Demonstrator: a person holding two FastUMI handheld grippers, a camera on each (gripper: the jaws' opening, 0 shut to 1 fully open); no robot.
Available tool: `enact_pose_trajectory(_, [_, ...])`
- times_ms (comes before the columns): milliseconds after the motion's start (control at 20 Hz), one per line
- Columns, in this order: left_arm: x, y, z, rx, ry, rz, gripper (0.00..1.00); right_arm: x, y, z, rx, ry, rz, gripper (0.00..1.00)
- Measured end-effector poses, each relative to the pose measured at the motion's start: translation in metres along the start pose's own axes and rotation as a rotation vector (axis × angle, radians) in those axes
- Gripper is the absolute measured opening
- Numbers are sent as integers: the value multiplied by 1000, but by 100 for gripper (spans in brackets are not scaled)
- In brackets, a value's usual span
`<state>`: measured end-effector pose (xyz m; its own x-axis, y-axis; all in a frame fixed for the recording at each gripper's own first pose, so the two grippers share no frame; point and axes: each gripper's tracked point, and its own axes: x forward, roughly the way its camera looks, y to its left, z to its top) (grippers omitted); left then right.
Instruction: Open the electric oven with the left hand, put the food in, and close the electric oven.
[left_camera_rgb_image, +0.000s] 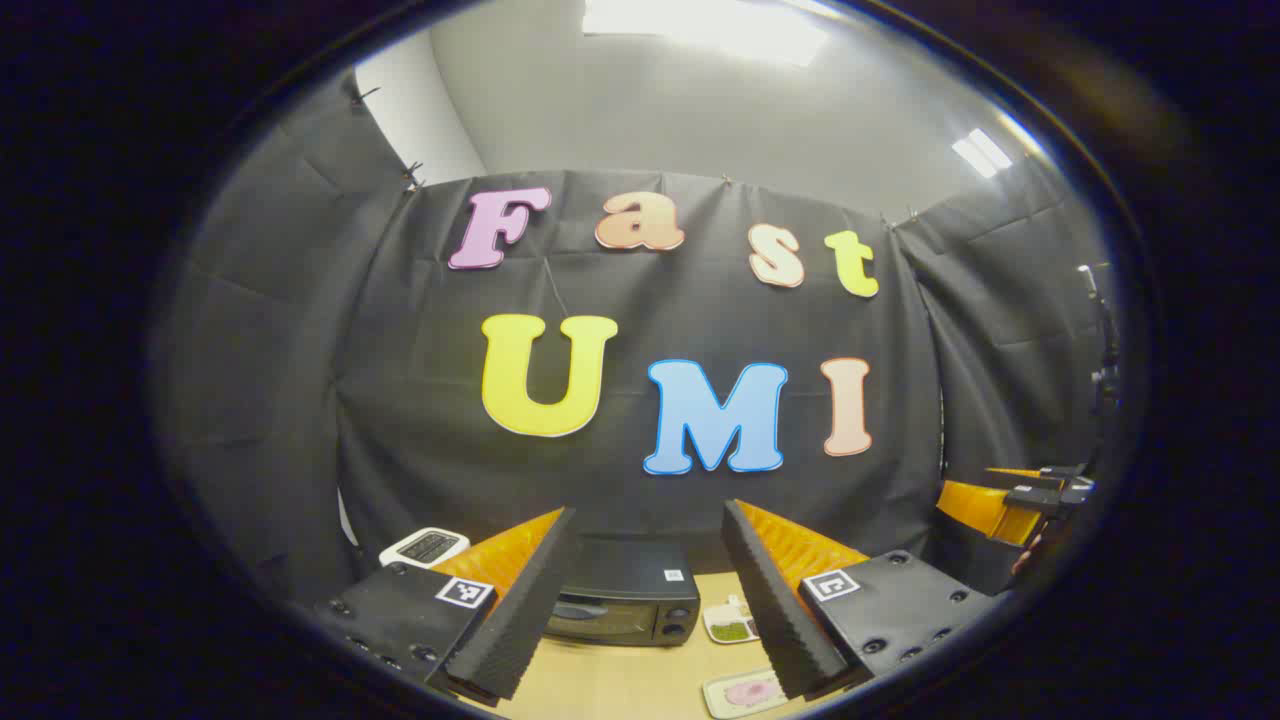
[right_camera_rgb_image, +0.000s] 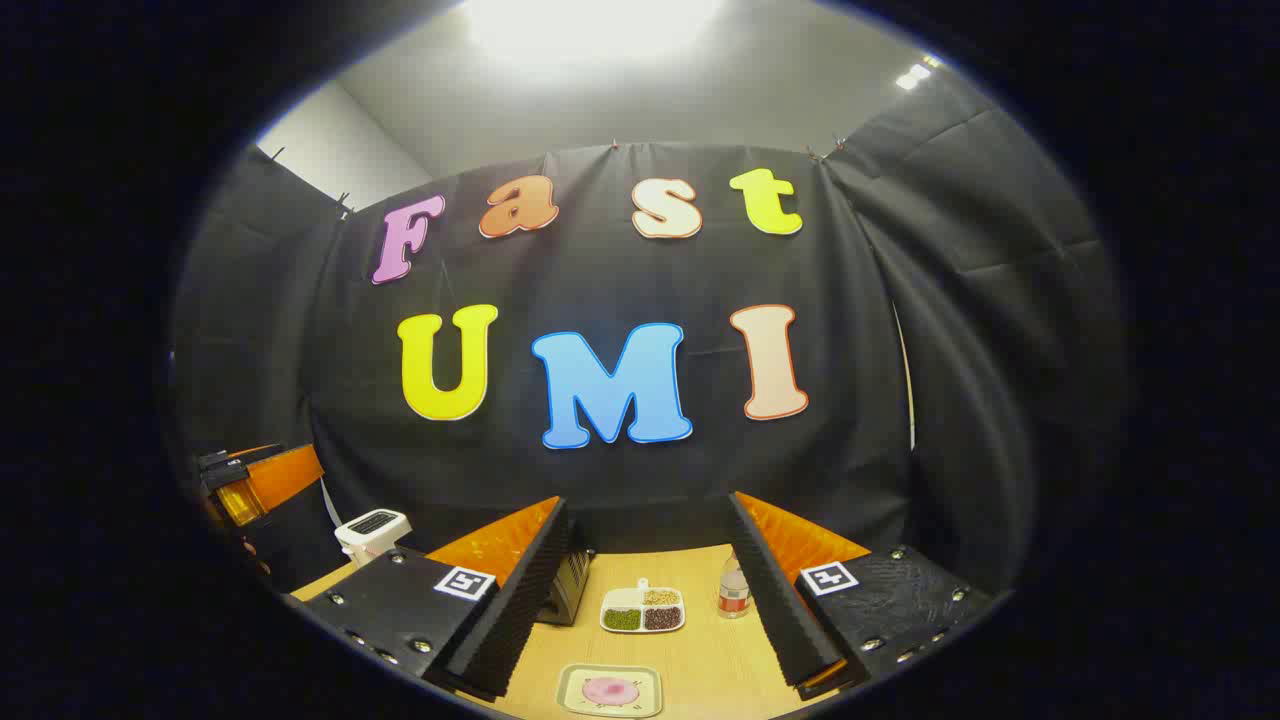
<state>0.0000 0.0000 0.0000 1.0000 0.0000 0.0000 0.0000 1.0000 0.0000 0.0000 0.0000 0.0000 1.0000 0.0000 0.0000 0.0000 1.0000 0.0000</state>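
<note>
Table (right_camera_rgb_image: 700, 660): oven (left_camera_rgb_image: 625, 600) seemingly closed.

open left claw (left_camera_rgb_image: 640, 590) frames the closed oven (left_camera_rgb_image: 622, 598) on the table (left_camera_rgb_image: 620, 680).

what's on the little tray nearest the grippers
The near tray holds one round pink food item, resembling a doughnut, lying flat at its centre. In the left gripper view, that gripper's finger covers part of the tray.

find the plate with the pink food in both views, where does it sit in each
Left gripper view: the plate with the pink food sits at the bottom edge, right of centre, beside the claw's right finger.
Right gripper view: it lies bottom centre, between the fingers.
Shared landmark: the divided tray just behind it.
</note>
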Motion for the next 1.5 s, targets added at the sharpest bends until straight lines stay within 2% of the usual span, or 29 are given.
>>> enact_pose_trajectory(50, [0,-2,1,2,-3,-8,100,2,0,2,2,-5,-1,95])
enact_pose_trajectory(100, [1,-2,2,0,-4,-18,97,4,1,4,1,-10,-7,95])
enact_pose_trajectory(150, [2,-2,4,-4,4,-30,100,7,2,4,2,-5,-18,95])
enact_pose_trajectory(200, [4,0,3,-8,4,-40,97,7,4,3,7,-3,-25,95])
enact_pose_trajectory(300, [7,8,9,-11,-16,-46,97,7,10,5,20,-16,-35,96])
enact_pose_trajectory(350, [10,11,9,-12,-14,-49,97,8,13,5,20,-16,-42,100])
enact_pose_trajectory(400, [11,16,6,-15,-17,-53,97,9,16,4,20,-19,-48,95])
enact_pose_trajectory(850, [27,43,-5,-34,6,-61,97,11,35,7,16,-44,-59,95])
enact_pose_trajectory(950, [34,44,-19,-42,38,-81,94,13,37,1,12,-31,-60,95])
enact_pose_trajectory(1150, [59,58,-64,-34,132,-67,100,10,34,-13,-3,-4,-68,95])
enact_pose_trajectory(1250, [75,65,-90,-9,170,-61,96,8,32,-21,-5,23,-73,95])
enact_pose_trajectory(1350, [95,66,-117,0,212,-72,100,5,31,-24,0,42,-75,95])
enact_pose_trajectory(1400, [105,67,-132,-3,231,-81,97,4,30,-24,-4,44,-79,95])
enact_pose_trajectory(1450, [114,69,-145,-7,260,-84,100,3,28,-25,-11,44,-85,95])
enact_pose_trajectory(1500, [125,70,-162,-4,280,-89,97,2,26,-26,-17,46,-90,95])
